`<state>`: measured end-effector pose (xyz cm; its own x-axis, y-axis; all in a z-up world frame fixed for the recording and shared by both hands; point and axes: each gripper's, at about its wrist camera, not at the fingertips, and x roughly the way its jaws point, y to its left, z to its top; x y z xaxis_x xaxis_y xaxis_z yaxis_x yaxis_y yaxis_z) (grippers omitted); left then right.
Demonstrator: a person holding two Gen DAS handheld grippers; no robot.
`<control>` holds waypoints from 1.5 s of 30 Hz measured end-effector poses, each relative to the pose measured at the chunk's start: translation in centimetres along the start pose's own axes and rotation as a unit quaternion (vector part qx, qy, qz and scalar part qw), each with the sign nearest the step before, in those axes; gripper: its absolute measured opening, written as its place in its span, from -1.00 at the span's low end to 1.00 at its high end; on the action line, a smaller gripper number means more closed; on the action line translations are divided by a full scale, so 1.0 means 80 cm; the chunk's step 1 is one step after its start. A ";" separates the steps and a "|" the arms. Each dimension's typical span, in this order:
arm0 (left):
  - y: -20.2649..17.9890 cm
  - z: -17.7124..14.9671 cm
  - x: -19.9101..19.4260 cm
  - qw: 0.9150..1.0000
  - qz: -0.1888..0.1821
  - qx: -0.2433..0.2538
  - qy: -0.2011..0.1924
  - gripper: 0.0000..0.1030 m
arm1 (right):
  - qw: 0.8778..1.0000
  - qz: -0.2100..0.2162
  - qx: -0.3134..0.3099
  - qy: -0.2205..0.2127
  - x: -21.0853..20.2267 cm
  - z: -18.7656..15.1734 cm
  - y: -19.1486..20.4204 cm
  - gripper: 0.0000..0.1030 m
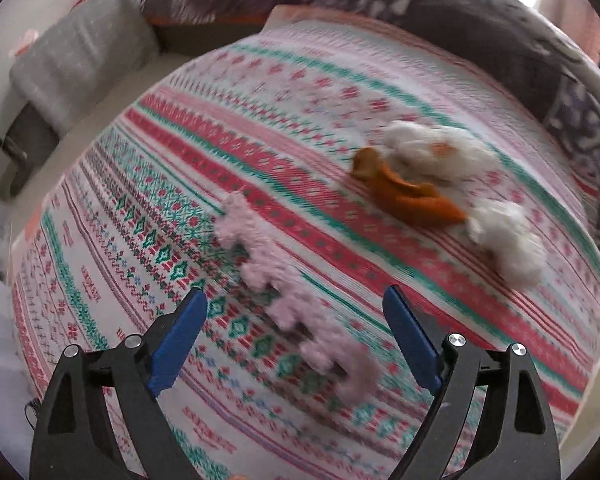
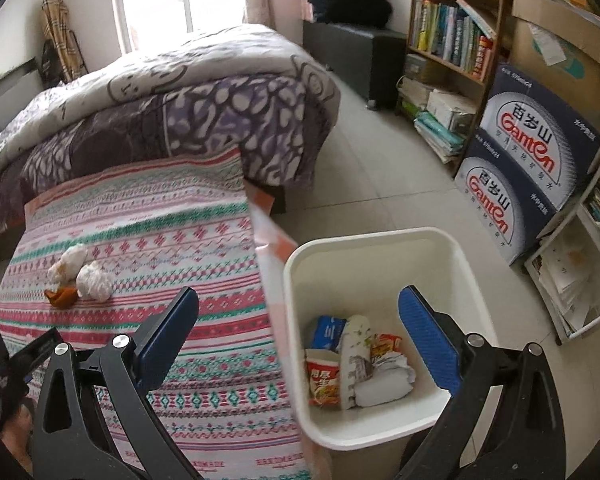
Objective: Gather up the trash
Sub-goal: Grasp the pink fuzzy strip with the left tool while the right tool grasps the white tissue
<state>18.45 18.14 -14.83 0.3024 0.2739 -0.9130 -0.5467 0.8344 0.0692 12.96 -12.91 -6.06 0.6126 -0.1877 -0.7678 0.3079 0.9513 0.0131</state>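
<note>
A pink fuzzy strip (image 1: pixel 284 284), blurred, lies on the patterned cloth (image 1: pixel 220 160) that covers the bed. My left gripper (image 1: pixel 295 293) is open just above it, a blue finger on each side and neither touching. Beyond it lie an orange peel (image 1: pixel 412 196) and two crumpled white tissue wads (image 1: pixel 436 152) (image 1: pixel 508 240). In the right wrist view the same peel (image 2: pixel 62 296) and wads (image 2: pixel 94 280) lie at the left. My right gripper (image 2: pixel 299 291) is open and holds nothing. It hangs over the bed's edge and the white bin (image 2: pixel 380 236), which holds snack wrappers (image 2: pixel 322 380) and crumpled paper.
A purple and white quilt (image 2: pixel 180 92) is heaped at the bed's far end. A bookshelf (image 2: pixel 452 36) and stacked water cartons (image 2: pixel 532 152) line the right wall across tiled floor (image 2: pixel 380 160). A grey pillow (image 1: pixel 80 56) lies beside the bed. A dark part of the other gripper (image 2: pixel 20 360) shows at lower left.
</note>
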 end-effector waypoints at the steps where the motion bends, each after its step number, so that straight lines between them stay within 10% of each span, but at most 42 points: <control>1: 0.003 0.003 0.006 1.000 -0.002 -0.003 0.005 0.69 | 1.000 0.002 -0.001 0.004 0.003 -0.001 0.004 0.86; 5: 0.007 0.005 0.027 0.999 -0.034 -0.002 0.020 0.62 | 1.000 0.010 -0.002 0.014 0.010 -0.001 0.021 0.86; 11: 0.009 0.001 0.016 0.996 -0.076 0.055 0.003 -0.39 | 0.999 0.027 -0.013 0.034 0.022 -0.009 0.053 0.86; 34: 0.108 0.031 -0.039 0.990 -0.132 0.021 -0.038 -0.42 | 0.961 0.169 -0.218 0.030 0.120 -0.022 0.263 0.79; 39: 0.111 0.030 -0.037 0.990 -0.131 0.024 -0.040 -0.42 | 0.960 0.168 -0.213 0.077 0.148 -0.022 0.277 0.16; 40: 0.111 0.030 -0.039 0.990 -0.131 0.025 -0.042 -0.42 | 0.961 0.163 -0.211 0.071 0.147 -0.021 0.276 -0.23; 45: 0.108 0.029 -0.053 0.989 -0.137 0.023 -0.057 -0.42 | 0.965 0.180 -0.180 0.062 0.122 -0.010 0.261 -0.34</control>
<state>14.26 25.32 -9.46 0.5211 0.0840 -0.8493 -0.3965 0.9051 -0.1538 24.80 5.30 -13.78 0.5334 0.1807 -0.8263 -0.1955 0.9768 0.0875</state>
